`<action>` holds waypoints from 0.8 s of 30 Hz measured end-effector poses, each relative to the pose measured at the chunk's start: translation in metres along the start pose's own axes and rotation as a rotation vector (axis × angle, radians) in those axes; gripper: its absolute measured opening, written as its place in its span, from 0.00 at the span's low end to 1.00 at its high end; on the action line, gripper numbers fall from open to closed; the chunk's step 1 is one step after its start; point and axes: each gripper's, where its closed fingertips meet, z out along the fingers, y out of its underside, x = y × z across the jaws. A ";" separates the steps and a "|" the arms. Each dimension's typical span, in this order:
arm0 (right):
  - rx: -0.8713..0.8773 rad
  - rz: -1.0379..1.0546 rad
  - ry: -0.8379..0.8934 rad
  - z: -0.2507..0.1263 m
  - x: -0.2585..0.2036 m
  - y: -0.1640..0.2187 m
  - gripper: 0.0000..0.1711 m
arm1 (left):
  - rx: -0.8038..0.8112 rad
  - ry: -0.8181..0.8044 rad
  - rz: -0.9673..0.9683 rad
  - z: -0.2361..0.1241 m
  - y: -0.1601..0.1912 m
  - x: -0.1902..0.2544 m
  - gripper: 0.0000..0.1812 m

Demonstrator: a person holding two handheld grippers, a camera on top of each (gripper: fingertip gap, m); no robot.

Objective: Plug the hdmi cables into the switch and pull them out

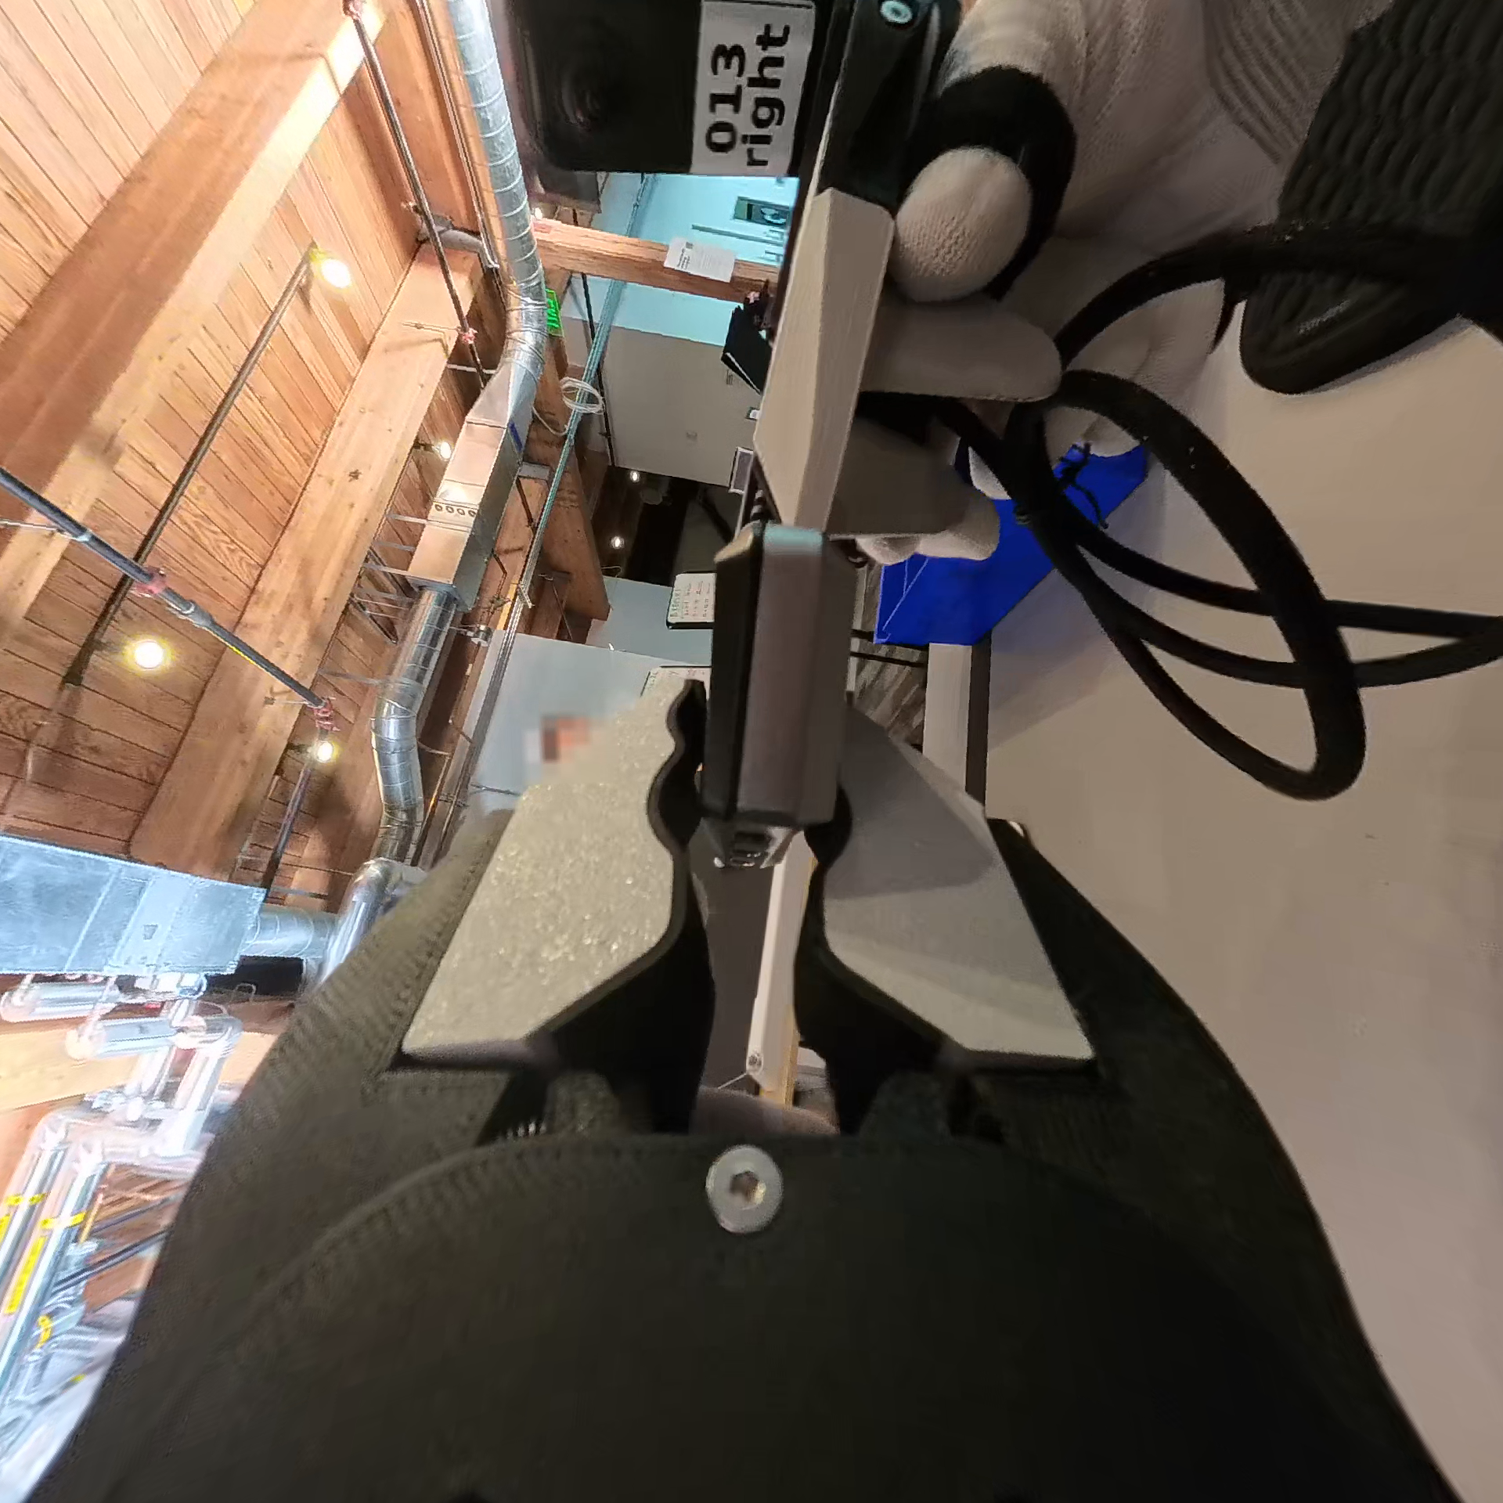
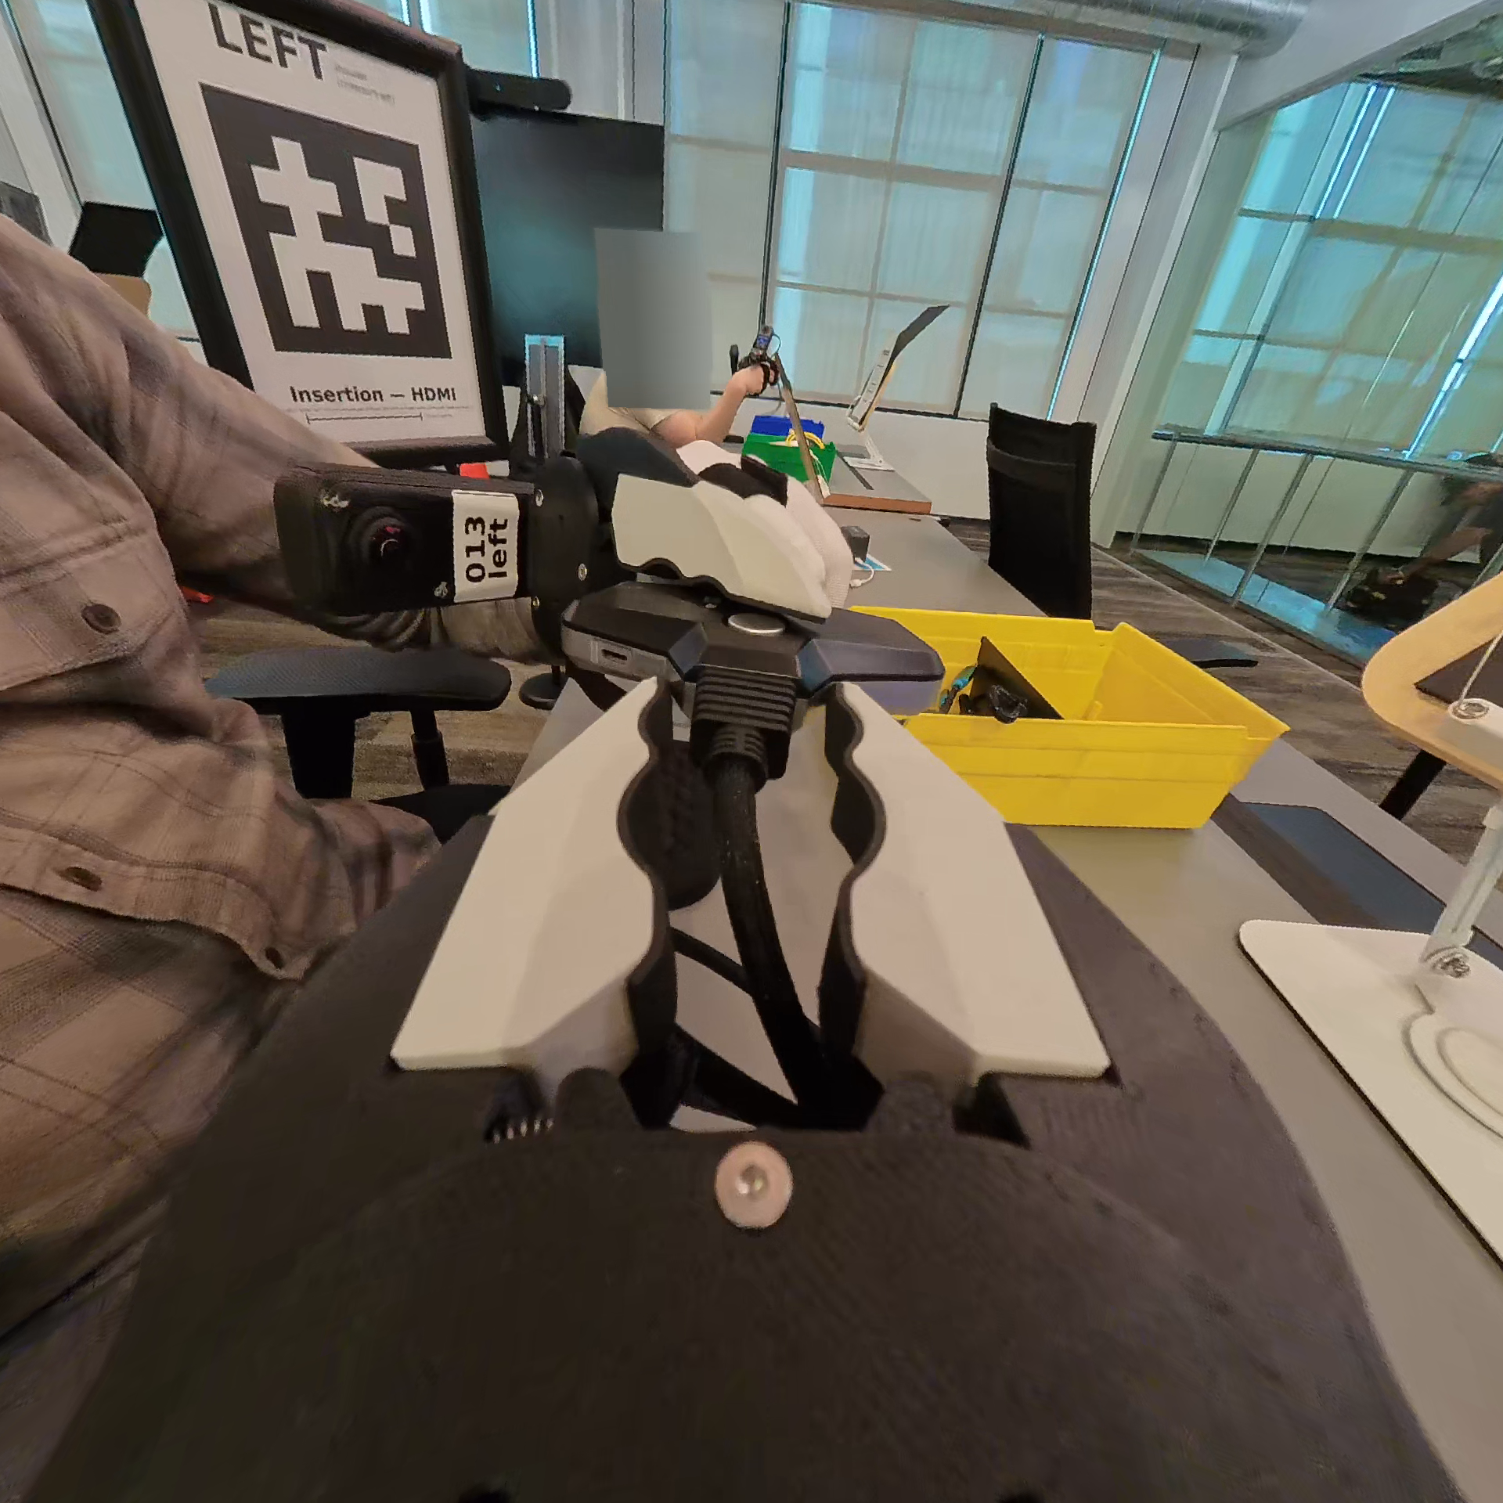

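My left tool (image 1: 760, 781) clamped the switch (image 1: 768, 675) (held in the air); my right tool (image 2: 744, 724) gripped the cable plug (image 2: 744, 703) seated in it.

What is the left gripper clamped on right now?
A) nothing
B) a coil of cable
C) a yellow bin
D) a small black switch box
D: in the left wrist view the left gripper has its fingers closed on the small black switch box, held up off the table.

Right hand-held gripper (image 2: 742, 716) around HDMI plug (image 2: 744, 701) seated in switch (image 2: 732, 642), yellow bin (image 2: 1139, 732) beside.
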 end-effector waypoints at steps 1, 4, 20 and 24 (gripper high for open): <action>0.011 0.009 -0.003 0.000 0.000 -0.001 0.21 | 0.003 -0.003 -0.003 0.000 0.000 -0.001 0.12; 0.065 0.068 -0.027 -0.002 0.000 -0.007 0.21 | 0.001 -0.010 0.017 0.001 -0.001 -0.001 0.12; 0.008 0.071 -0.009 -0.009 0.002 0.000 0.19 | -0.026 -0.029 0.016 0.007 0.000 -0.001 0.12; 0.036 0.068 0.001 -0.014 0.004 -0.005 0.17 | -0.034 -0.025 0.005 0.008 0.001 -0.001 0.13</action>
